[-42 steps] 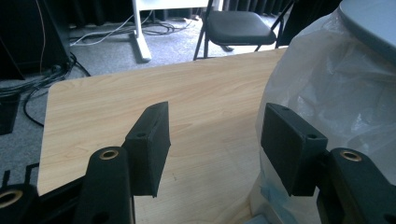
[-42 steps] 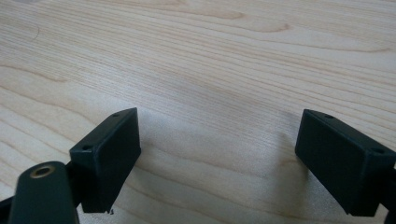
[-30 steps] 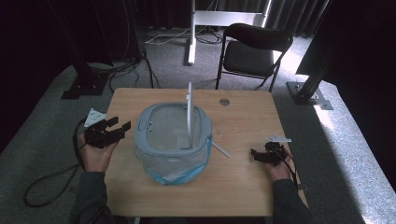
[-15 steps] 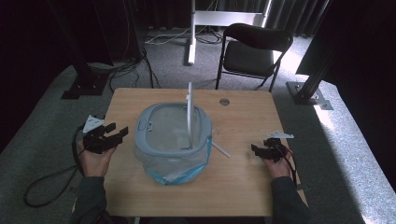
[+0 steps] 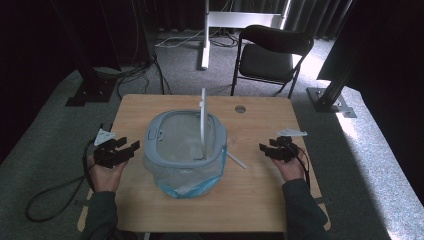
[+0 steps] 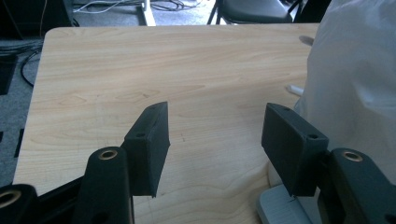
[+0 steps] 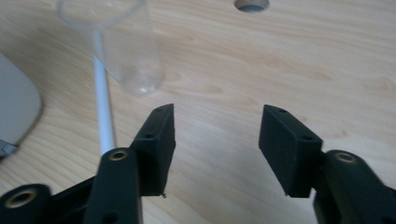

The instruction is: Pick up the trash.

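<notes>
A grey-rimmed bin [image 5: 165,131] lined with a clear bag with a blue bottom stands mid-table, and a white rod [image 5: 202,120] rises upright inside it. My left gripper [image 5: 127,144] hovers open at the bin's left side; the left gripper view has the white bag [image 6: 355,79] just right of the open left gripper [image 6: 215,116]. My right gripper [image 5: 266,146] is right of the bin. Its jaws have just been closing and the right gripper [image 7: 218,114] holds nothing. Ahead of it lie a white stick [image 7: 103,107] and a clear plastic tube [image 7: 126,42].
The wooden table [image 5: 260,200] has a round cable hole [image 5: 240,108] at the back. A black chair [image 5: 267,55] and a white stand [image 5: 206,35] stand behind the table. Cables trail from both grippers over the table's edges.
The right hand has lifted and shifted away from the front edge, toward the bin. The left hand has sunk a little beside the bin.
</notes>
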Available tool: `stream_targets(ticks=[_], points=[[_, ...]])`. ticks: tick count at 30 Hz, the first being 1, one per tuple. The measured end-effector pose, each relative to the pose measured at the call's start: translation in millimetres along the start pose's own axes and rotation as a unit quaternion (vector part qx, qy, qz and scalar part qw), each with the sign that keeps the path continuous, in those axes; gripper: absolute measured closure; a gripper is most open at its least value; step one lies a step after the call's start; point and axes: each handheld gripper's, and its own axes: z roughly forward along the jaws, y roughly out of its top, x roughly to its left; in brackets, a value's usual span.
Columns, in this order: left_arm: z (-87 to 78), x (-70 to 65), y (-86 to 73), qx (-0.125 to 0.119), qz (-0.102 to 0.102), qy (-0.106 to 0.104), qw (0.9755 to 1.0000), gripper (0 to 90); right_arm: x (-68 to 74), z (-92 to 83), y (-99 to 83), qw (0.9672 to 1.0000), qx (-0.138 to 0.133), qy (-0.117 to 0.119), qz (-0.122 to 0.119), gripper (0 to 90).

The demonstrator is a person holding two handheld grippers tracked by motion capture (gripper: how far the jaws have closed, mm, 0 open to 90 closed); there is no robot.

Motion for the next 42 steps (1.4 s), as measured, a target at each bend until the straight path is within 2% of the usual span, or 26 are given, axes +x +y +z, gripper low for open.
stream_targets(ticks=[5, 9, 12, 21, 27, 35, 42], points=[[5.9, -1.5, -4.5, 0.001, -0.004, 0.002, 1.0000, 41.9, 5.1, 5.0, 9.9, 0.9998, -0.005, 0.020, 0.004, 52.2], [11.1, -3.4, -12.3, -0.003, -0.006, 0.001, 1.0000, 41.9, 9.4, 9.9, 15.0, 0.9997, -0.005, 0.025, 0.005, 54.4], [17.3, -4.4, -16.6, 0.008, -0.005, 0.002, 1.0000, 41.9, 14.1, 12.8, 19.5, 0.9996, -0.007, 0.028, 0.006, 55.5], [29.6, -5.0, -25.1, 0.019, -0.003, 0.001, 0.9998, 41.9, 25.4, 19.7, 37.6, 0.9983, -0.019, 0.054, 0.011, 60.1], [36.1, -5.7, -31.9, 0.028, -0.007, -0.002, 0.9996, 41.9, 32.0, 26.5, 50.8, 0.9974, -0.025, 0.065, 0.019, 59.6], [39.9, -3.5, -35.7, 0.037, -0.011, -0.004, 0.9993, 41.7, 41.8, 40.2, 64.6, 0.9978, -0.020, 0.061, 0.011, 58.5], [42.0, -3.6, -37.8, 0.041, -0.012, -0.006, 0.9991, 41.6, 40.2, 51.7, 62.0, 0.9982, -0.004, 0.058, 0.012, 57.6]])
